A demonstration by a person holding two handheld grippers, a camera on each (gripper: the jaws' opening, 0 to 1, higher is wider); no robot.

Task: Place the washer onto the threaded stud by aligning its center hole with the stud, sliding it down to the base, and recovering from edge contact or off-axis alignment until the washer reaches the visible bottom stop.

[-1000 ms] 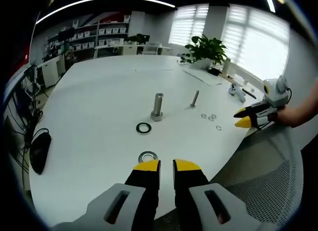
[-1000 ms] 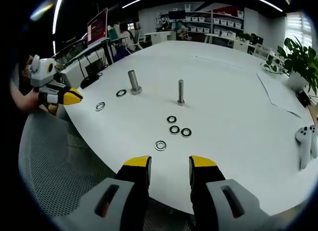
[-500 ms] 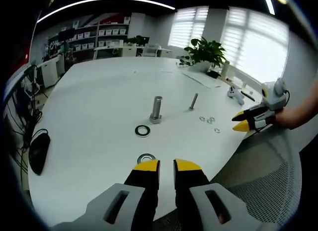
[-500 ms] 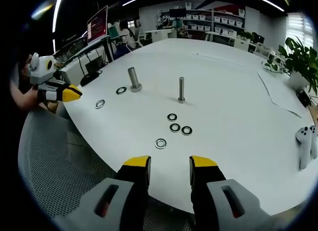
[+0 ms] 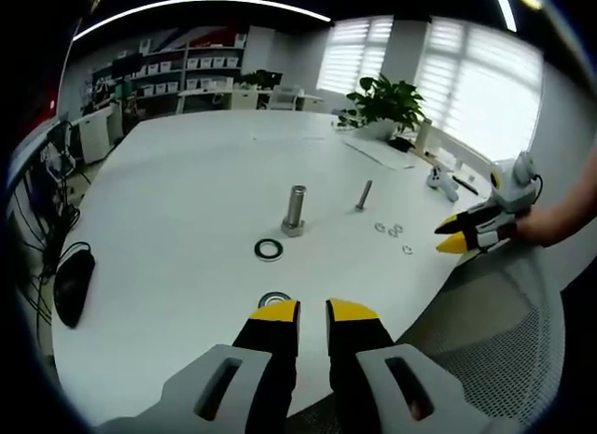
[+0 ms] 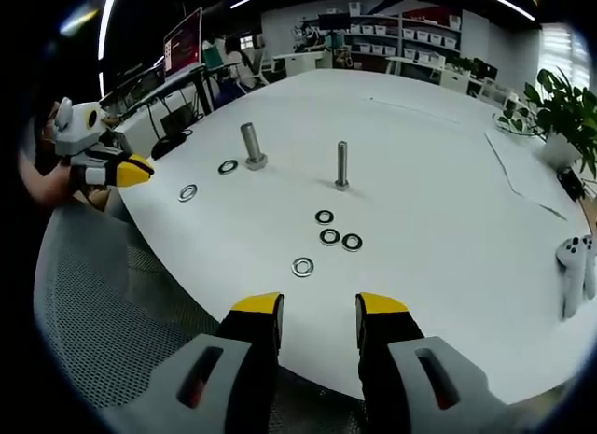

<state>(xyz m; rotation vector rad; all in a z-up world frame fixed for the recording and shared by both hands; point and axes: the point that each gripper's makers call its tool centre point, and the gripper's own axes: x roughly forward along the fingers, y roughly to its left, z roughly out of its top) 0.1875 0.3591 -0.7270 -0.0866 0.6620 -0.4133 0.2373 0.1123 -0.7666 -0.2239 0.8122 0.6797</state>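
On the white table (image 5: 187,191) stand a thick threaded stud (image 5: 296,210) and a thin stud (image 5: 363,195). A dark washer (image 5: 269,249) lies in front of the thick stud. A steel washer (image 5: 275,299) lies just beyond my left gripper (image 5: 312,310), whose jaws stand a narrow gap apart with nothing between them. My right gripper (image 6: 319,305) is open and empty at the table edge. Nearest it is a single washer (image 6: 302,266), with three small washers (image 6: 329,236) beyond, before the thin stud (image 6: 341,166). The thick stud (image 6: 250,147) stands further left. Each gripper shows in the other's view: right gripper (image 5: 448,235), left gripper (image 6: 140,170).
A black mouse (image 5: 70,285) lies at the table's left edge. A white controller (image 6: 574,275) and a potted plant (image 5: 392,93) are on the far side. A grey mesh chair (image 5: 504,359) stands below the table edge, between the grippers.
Both views have drifted only slightly. Neither gripper has changed its opening, and the washers and studs lie where they were.
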